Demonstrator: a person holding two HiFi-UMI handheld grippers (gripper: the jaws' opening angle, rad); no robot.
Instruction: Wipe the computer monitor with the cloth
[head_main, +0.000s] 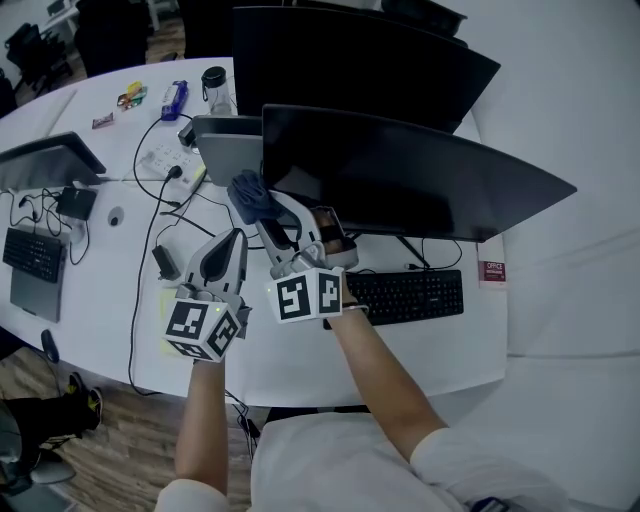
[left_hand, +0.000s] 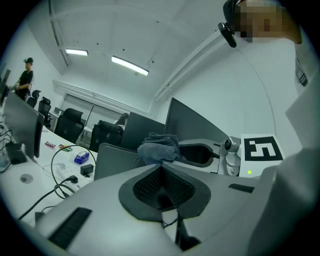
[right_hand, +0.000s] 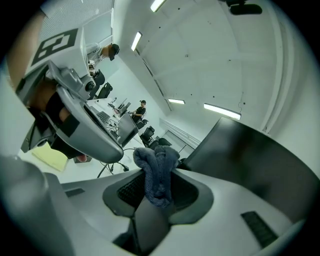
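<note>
The dark monitor (head_main: 400, 175) fills the centre of the head view. Both forearms reach up from the bottom edge. The right gripper (head_main: 265, 212), centre frame, is clamped on the blue cloth (head_main: 252, 193), held just beside the monitor's lower left corner. The left gripper (head_main: 232, 240), lower left of it, has its jaws pressed together on nothing. The print on the red label (head_main: 491, 271) at centre right is too small to read.

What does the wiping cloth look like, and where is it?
On the white table, find the frontmost wide black computer monitor. At its lower left corner the right gripper pinches a crumpled blue-grey terry cloth, the only soft, bunched thing there.
</note>
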